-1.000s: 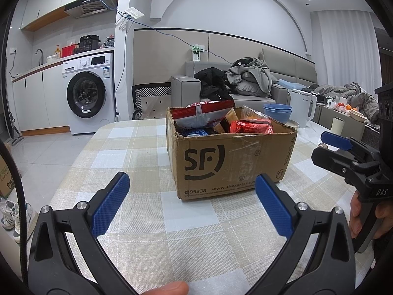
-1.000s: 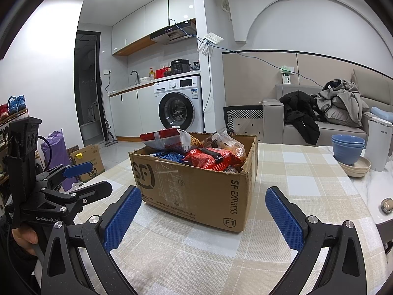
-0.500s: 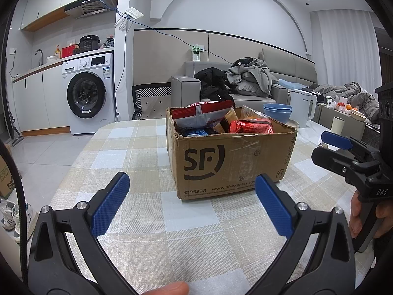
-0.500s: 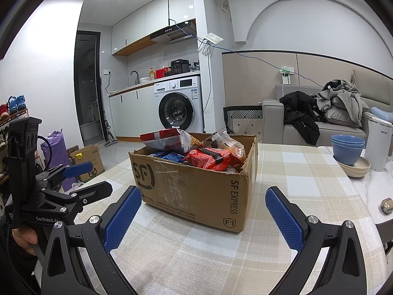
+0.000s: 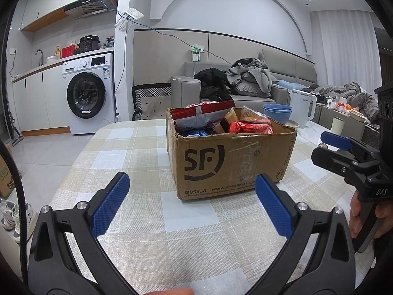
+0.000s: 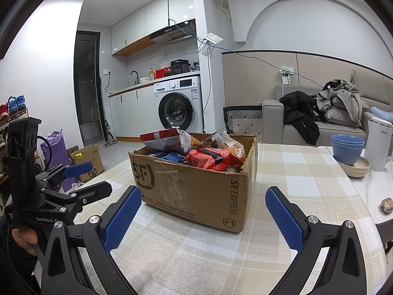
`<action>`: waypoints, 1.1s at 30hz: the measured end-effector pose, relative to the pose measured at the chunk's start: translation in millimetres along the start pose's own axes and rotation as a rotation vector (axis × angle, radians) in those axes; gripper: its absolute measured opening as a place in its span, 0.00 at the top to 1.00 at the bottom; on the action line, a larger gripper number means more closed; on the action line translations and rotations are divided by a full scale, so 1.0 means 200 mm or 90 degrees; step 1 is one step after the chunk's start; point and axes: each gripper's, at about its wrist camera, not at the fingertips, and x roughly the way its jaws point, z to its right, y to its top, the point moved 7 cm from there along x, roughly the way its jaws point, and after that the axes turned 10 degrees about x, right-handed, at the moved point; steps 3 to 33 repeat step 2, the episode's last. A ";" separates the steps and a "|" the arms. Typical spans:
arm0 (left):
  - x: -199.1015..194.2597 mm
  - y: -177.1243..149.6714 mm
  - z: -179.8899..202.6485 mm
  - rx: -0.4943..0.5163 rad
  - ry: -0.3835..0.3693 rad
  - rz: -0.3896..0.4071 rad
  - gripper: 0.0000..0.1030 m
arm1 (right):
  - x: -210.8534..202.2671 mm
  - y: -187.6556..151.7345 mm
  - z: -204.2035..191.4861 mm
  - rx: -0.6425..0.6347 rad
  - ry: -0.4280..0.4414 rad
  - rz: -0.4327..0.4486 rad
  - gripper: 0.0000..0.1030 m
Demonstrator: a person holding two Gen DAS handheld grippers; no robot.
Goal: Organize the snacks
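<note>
While upright, cardboard box point(image 5: 231, 162) opens upward.

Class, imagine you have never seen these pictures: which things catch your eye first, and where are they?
The cardboard box in the middle of the checked table, crammed with bright snack packets such as the red packet. Next, the open left gripper and open right gripper, both empty, short of the box. Behind it, at the table's far right, stacked blue bowls.

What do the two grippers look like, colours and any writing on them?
Both the left gripper and right gripper have black frames with silver screws and blue textured finger pads. White lettering reads GenRobot.AI on the left, DAS on the right.
</note>
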 end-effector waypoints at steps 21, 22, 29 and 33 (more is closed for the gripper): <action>0.00 0.00 0.00 0.000 0.000 -0.001 0.01 | 0.00 0.00 0.00 0.000 0.000 0.000 0.00; 0.00 0.00 0.00 0.000 0.000 -0.001 0.01 | 0.00 0.00 0.00 0.000 0.000 0.000 0.00; 0.00 0.00 0.00 0.000 0.000 -0.001 0.01 | 0.00 0.00 0.00 0.000 0.000 0.000 0.00; 0.00 0.00 0.00 0.000 0.000 -0.001 0.01 | 0.00 0.00 0.00 0.000 0.000 0.000 0.00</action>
